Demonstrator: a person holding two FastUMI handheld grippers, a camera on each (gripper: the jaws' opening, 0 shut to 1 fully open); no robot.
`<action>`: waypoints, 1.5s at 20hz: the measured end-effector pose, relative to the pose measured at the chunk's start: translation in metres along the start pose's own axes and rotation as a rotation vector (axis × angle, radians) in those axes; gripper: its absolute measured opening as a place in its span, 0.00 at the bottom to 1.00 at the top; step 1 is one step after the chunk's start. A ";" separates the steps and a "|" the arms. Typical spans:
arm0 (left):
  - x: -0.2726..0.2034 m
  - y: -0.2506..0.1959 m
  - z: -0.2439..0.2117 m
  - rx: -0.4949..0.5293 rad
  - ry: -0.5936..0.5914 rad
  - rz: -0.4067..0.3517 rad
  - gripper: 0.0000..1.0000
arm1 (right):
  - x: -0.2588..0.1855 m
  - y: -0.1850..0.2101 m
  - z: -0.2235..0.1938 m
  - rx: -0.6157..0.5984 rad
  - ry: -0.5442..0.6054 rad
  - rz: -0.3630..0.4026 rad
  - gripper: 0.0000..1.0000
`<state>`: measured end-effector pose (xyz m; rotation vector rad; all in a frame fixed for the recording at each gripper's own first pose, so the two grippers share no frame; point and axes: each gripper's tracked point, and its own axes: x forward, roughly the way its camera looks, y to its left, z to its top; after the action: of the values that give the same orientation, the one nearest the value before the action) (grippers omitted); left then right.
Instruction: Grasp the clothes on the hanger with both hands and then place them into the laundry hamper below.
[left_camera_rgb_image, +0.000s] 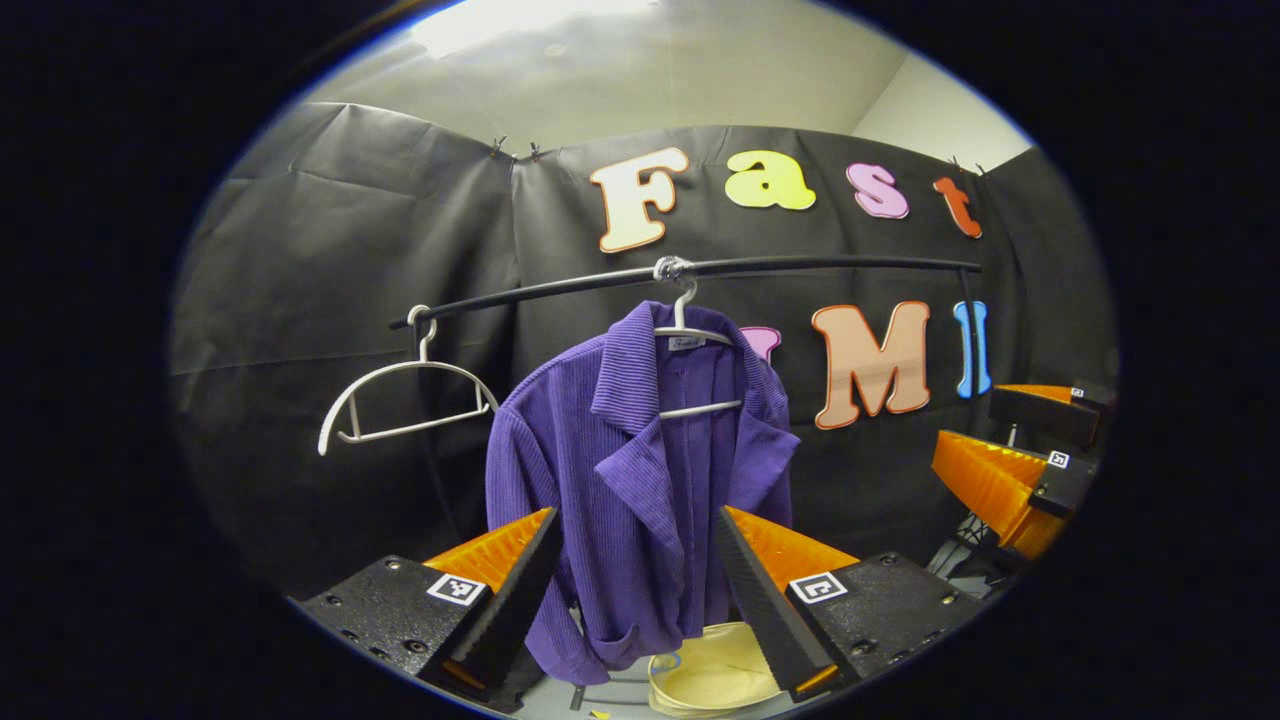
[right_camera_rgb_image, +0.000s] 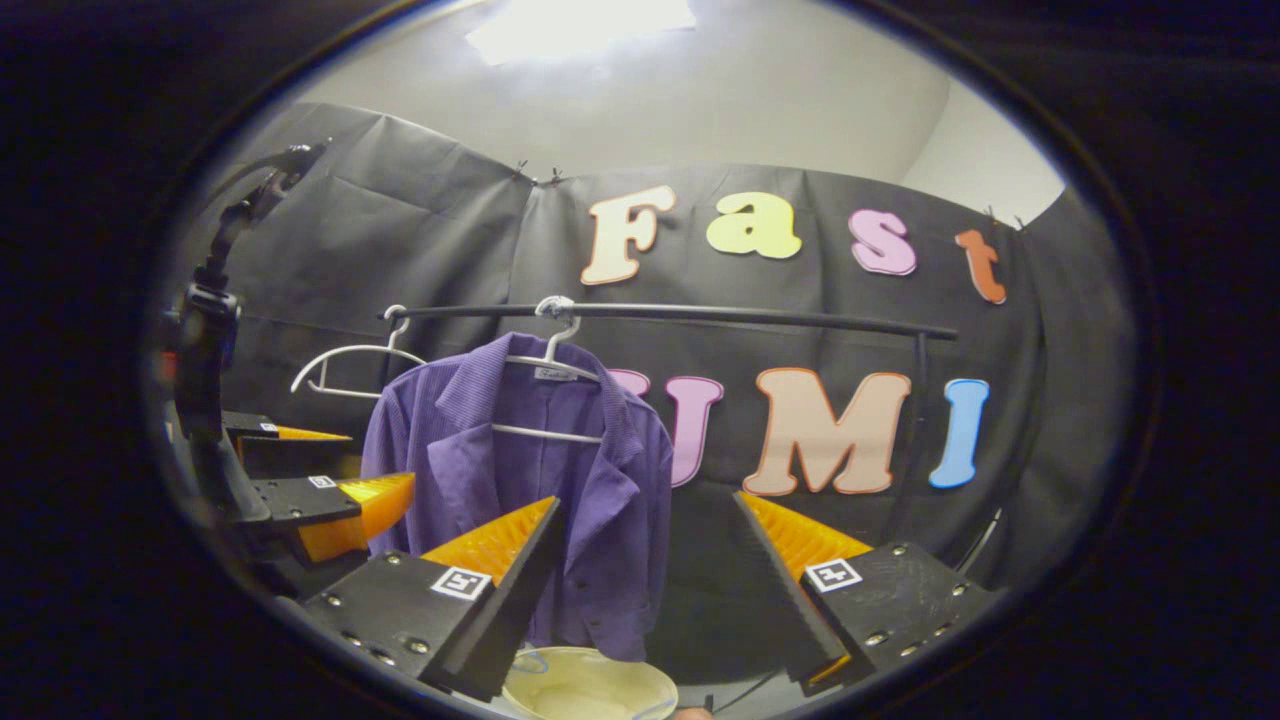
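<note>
A purple ribbed jacket (left_camera_rgb_image: 640, 470) (right_camera_rgb_image: 520, 480) hangs on a white hanger (left_camera_rgb_image: 690, 330) (right_camera_rgb_image: 552, 362) from a black rail (left_camera_rgb_image: 800, 266) (right_camera_rgb_image: 700, 314). Below it stands a cream laundry hamper (left_camera_rgb_image: 715, 672) (right_camera_rgb_image: 588, 686). My left gripper (left_camera_rgb_image: 635, 525) is open, its orange fingers framing the jacket's lower half from a short way off. My right gripper (right_camera_rgb_image: 648, 515) is open too, with the jacket's right edge behind its left finger. The right gripper (left_camera_rgb_image: 1010, 450) also shows at the far right of the left gripper view, and the left gripper (right_camera_rgb_image: 320, 480) at the left of the right gripper view.
An empty white hanger (left_camera_rgb_image: 405, 400) (right_camera_rgb_image: 350, 365) hangs at the rail's left end. The rail's black upright post (right_camera_rgb_image: 912, 430) stands to the right. Black cloth walls close the booth behind the rail.
</note>
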<state>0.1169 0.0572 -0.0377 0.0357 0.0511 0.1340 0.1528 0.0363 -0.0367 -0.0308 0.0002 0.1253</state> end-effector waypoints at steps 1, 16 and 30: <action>0.014 -0.002 -0.004 -0.002 0.006 0.023 0.92 | 0.018 0.001 0.000 -0.002 -0.009 0.031 0.94; 0.117 0.004 -0.061 -0.057 0.153 0.287 0.69 | 0.178 0.016 -0.030 0.027 -0.027 0.336 0.99; 0.102 0.007 -0.041 -0.034 0.146 0.279 0.00 | 0.202 0.040 -0.063 0.091 0.045 0.372 1.00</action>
<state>0.2144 0.0795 -0.0836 -0.0012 0.1894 0.4167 0.3487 0.0995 -0.1009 0.0583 0.0570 0.4968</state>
